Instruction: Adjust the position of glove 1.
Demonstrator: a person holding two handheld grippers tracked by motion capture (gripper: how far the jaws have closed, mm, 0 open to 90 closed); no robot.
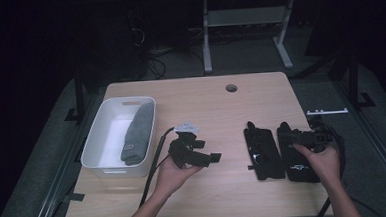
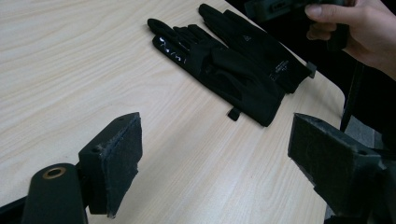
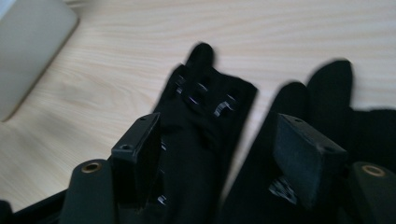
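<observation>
The wooden table (image 1: 216, 107) is the biggest thing here. On its left side sits a white bin (image 1: 101, 124) with a grey folded cloth (image 1: 138, 132) lying inside it. On the right side of the table lie two black gloves, flat and side by side, close together. The left glove (image 1: 263, 152) has small shiny marks on its fingers. The right glove (image 1: 296, 165) lies partly under the person's hand.

The right gripper (image 1: 302, 137) hangs just above the gloves. In the right gripper view its jaws stand wide apart, with nothing between them, and both gloves lie below. The left gripper (image 1: 195, 151) is over the middle of the table, well apart from the gloves. In the left gripper view its jaws stand wide apart too, and they hold nothing.

I think the job is to pick up the gloves and put them in the bin. The step now looks like reaching for a glove. Next, the right gripper needs to go down until one jaw is on each side of a bit of glove, then pinch. The glove is thin and floppy, so the jaws must get low, right to the table.
</observation>
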